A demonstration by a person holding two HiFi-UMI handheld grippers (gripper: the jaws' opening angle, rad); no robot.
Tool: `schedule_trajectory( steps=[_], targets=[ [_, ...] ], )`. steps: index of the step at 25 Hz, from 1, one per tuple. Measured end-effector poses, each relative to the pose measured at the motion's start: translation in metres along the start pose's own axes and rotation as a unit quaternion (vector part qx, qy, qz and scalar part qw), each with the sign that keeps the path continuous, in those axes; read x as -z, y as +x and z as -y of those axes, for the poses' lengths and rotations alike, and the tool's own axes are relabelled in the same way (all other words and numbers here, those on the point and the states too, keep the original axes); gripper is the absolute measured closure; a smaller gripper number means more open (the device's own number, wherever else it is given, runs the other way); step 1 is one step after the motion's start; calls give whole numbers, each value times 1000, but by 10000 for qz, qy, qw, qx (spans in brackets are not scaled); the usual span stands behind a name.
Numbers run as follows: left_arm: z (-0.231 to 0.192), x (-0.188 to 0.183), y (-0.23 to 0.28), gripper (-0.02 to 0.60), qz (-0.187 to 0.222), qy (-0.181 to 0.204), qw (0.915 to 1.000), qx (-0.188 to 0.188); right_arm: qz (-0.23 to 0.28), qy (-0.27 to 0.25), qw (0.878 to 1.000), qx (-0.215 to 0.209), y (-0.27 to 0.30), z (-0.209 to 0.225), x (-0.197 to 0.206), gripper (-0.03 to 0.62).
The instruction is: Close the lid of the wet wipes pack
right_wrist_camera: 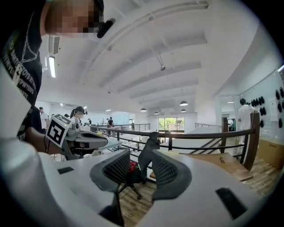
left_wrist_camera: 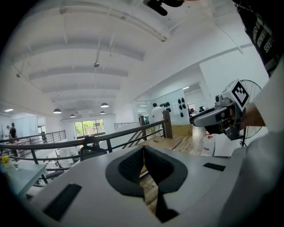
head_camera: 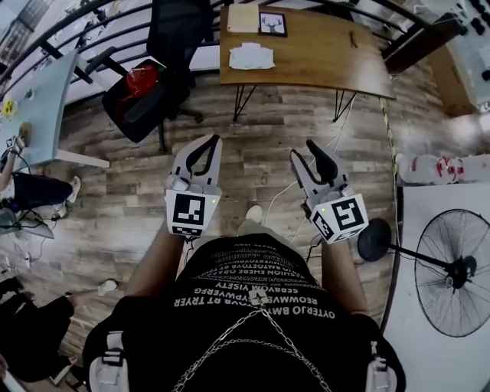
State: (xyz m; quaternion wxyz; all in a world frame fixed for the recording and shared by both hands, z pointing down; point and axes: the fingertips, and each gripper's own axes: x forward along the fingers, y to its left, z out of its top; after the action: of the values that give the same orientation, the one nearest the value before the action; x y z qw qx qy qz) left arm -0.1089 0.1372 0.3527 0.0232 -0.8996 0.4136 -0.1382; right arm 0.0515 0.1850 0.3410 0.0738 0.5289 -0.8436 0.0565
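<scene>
The wet wipes pack [head_camera: 251, 56], white and flat, lies on the wooden table [head_camera: 321, 53] at the far side of the room. It is too small to tell how its lid stands. I hold both grippers level in front of me over the plank floor, well short of the table. My left gripper [head_camera: 215, 141] has its fingertips touching with nothing between them, as the left gripper view [left_wrist_camera: 143, 150] also shows. My right gripper [head_camera: 304, 151] is open, and only the distant chair shows through the gap in the right gripper view [right_wrist_camera: 141, 155].
A black office chair [head_camera: 164, 46] carrying something red stands left of the table. A framed picture [head_camera: 272, 24] and a paper pad [head_camera: 243, 17] lie on the table. A floor fan [head_camera: 453, 272] and bottles [head_camera: 436, 168] are at right, a white desk [head_camera: 38, 107] at left.
</scene>
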Motion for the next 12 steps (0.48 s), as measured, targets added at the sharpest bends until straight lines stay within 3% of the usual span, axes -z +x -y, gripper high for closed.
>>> schedule_trajectory(
  steps=[12],
  targets=[
    [15,-21,63,554,32,-65,10000,18,0,33,10000,-81,11,63,1,434]
  ],
)
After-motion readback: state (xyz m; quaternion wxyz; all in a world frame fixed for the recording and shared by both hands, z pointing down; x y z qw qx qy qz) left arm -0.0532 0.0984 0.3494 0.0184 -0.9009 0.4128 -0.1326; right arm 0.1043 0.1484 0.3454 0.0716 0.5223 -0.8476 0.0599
